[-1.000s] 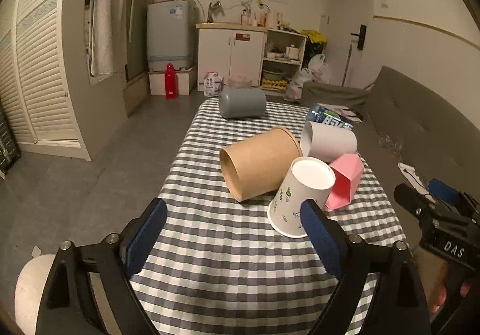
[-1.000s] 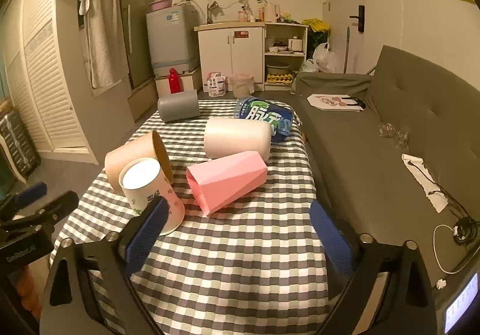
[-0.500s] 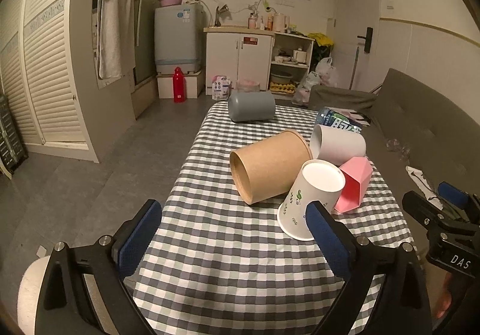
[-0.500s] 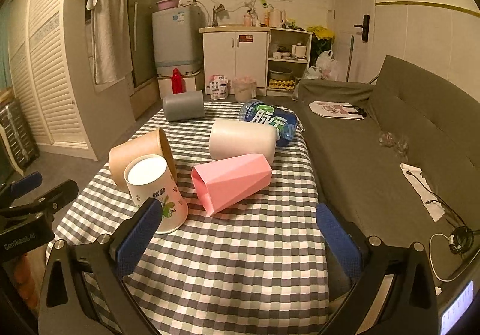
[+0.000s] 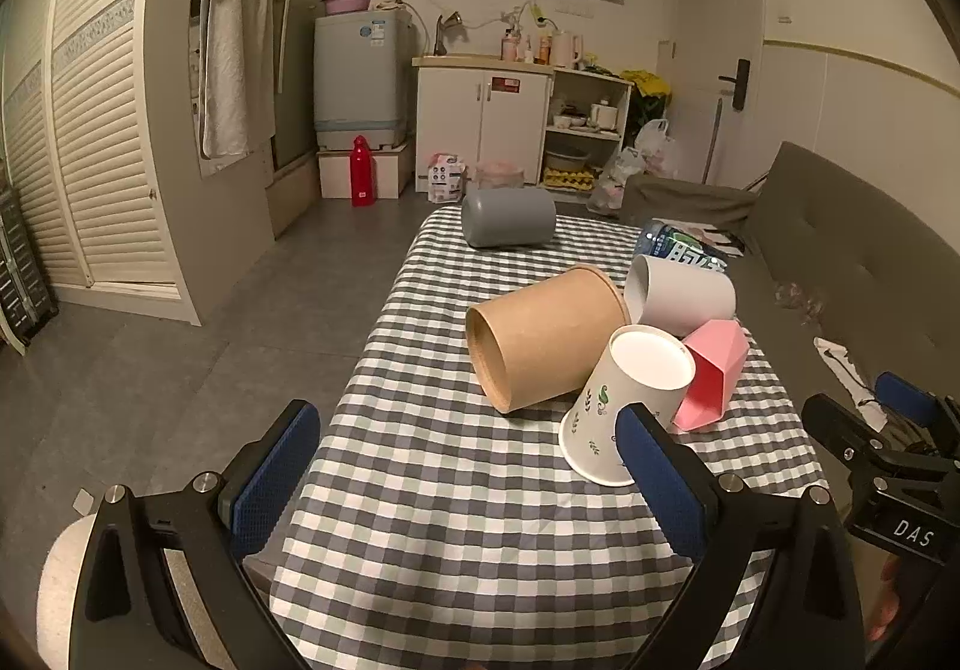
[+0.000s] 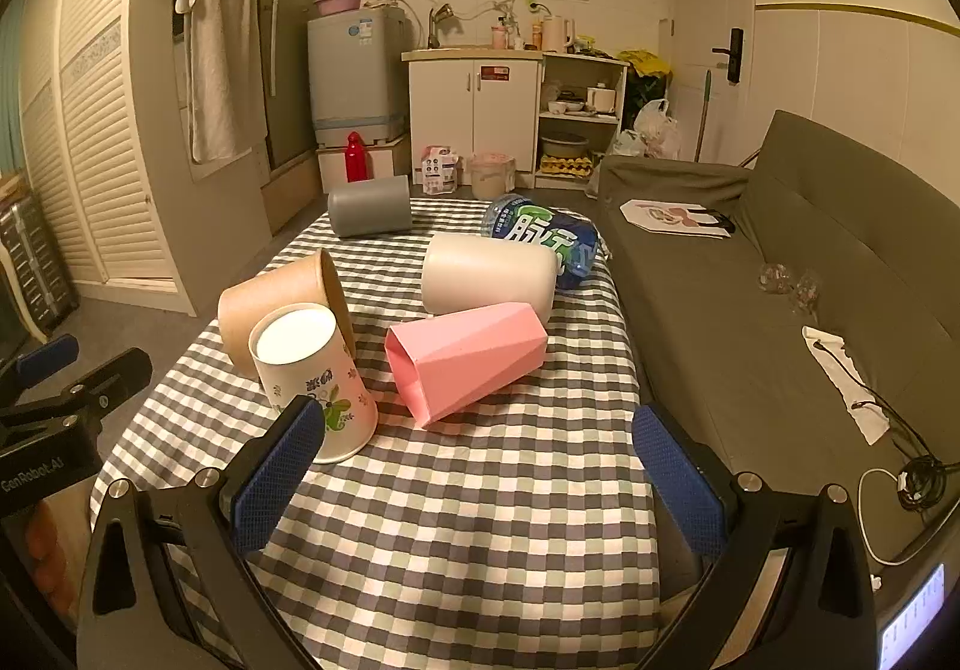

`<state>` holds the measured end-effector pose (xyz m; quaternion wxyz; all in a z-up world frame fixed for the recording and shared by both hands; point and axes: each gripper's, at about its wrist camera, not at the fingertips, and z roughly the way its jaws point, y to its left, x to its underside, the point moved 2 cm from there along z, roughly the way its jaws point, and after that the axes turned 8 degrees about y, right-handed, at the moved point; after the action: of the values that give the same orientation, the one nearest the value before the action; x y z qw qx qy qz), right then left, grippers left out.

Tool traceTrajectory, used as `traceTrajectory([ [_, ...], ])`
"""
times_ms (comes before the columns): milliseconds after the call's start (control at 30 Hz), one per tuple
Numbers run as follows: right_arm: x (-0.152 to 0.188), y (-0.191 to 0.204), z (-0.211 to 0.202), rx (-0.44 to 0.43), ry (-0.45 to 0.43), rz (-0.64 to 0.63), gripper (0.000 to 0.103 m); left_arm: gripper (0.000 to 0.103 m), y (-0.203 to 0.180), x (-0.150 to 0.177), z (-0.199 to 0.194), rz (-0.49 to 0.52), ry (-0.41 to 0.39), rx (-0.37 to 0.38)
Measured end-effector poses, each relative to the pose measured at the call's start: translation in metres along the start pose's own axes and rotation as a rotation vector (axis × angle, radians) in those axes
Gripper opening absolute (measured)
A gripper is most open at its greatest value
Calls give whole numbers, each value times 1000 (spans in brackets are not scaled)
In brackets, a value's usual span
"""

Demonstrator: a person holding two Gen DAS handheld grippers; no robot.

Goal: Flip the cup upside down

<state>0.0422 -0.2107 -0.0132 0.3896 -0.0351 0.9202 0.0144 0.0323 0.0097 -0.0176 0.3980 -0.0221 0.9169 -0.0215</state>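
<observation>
Several cups are on a checked tablecloth (image 5: 456,490) (image 6: 480,490). A white paper cup with green leaves (image 5: 624,406) (image 6: 312,376) stands upside down, leaning a little. A brown paper cup (image 5: 540,334) (image 6: 276,298), a pink faceted cup (image 5: 711,376) (image 6: 468,358), a white cup (image 5: 678,298) (image 6: 486,274) and a grey cup (image 5: 507,217) (image 6: 369,205) lie on their sides. My left gripper (image 5: 468,484) is open and empty, short of the cups. My right gripper (image 6: 474,478) is open and empty, short of the pink cup.
A blue-labelled water bottle (image 6: 540,238) (image 5: 678,250) lies at the table's far right. A grey sofa (image 6: 780,280) runs along the right side. The table's left edge drops to a grey floor (image 5: 180,358). Cabinets and a washing machine (image 5: 360,76) stand at the back.
Both grippers have drawn back and risen slightly, so the cups sit a little farther and lower in each view. The cups have not moved. Both grippers stay open.
</observation>
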Motion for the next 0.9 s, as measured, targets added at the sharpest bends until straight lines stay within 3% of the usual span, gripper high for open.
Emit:
traceTrajectory([
  [900, 1, -1, 3, 3, 7, -4, 103, 102, -1, -1, -4, 19, -21, -19],
])
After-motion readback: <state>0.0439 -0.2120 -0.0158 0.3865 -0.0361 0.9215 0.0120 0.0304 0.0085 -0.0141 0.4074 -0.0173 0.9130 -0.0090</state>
